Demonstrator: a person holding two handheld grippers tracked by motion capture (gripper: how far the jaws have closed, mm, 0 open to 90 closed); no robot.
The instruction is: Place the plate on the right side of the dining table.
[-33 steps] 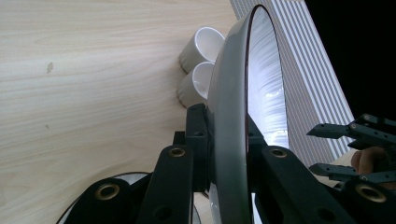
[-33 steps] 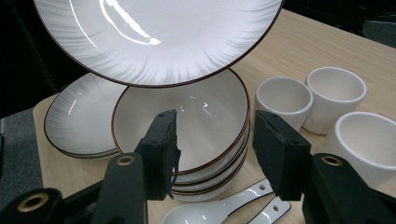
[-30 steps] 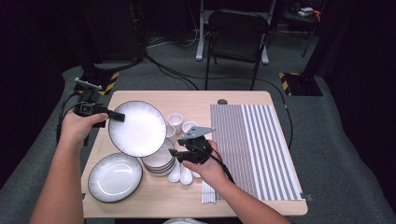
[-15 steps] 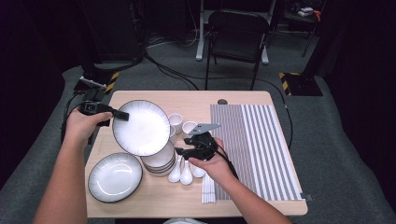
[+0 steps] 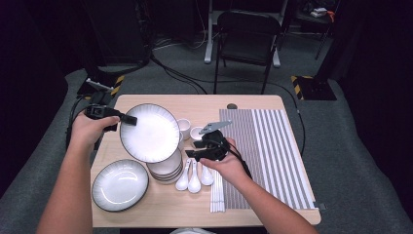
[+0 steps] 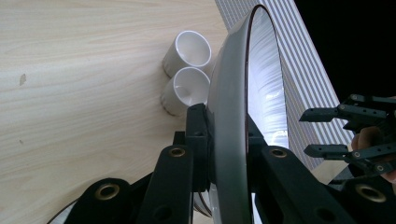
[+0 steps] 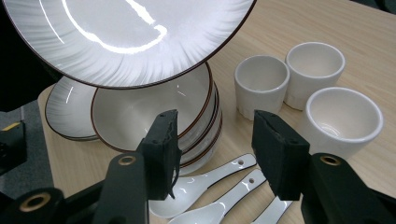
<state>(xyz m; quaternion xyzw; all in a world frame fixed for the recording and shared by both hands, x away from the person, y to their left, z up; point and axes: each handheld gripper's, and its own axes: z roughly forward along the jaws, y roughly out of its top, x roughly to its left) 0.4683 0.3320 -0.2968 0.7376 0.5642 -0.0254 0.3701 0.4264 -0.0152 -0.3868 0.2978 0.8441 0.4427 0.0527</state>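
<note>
A white plate with a dark rim (image 5: 150,132) hangs tilted on edge above a stack of bowls (image 5: 168,168). My left gripper (image 5: 127,119) is shut on the plate's left rim, and its jaws clamp both faces of the plate (image 6: 233,116). The right gripper (image 5: 192,148) hovers open just right of the bowls, above three white spoons (image 5: 194,178). Between its jaws (image 7: 212,135) I see the bowl stack (image 7: 140,116) and the spoons (image 7: 210,184), with the plate (image 7: 126,37) overhead.
A second plate (image 5: 120,184) lies flat at the table's front left. Three white cups (image 5: 184,127) stand behind the bowls. A striped mat (image 5: 265,151) covers the right half, with chopsticks (image 5: 219,192) along its left edge. A chair stands beyond the table.
The left gripper has carried the plate a little to the right, over the bowl stack. The right gripper has drifted slightly right and stayed open.
</note>
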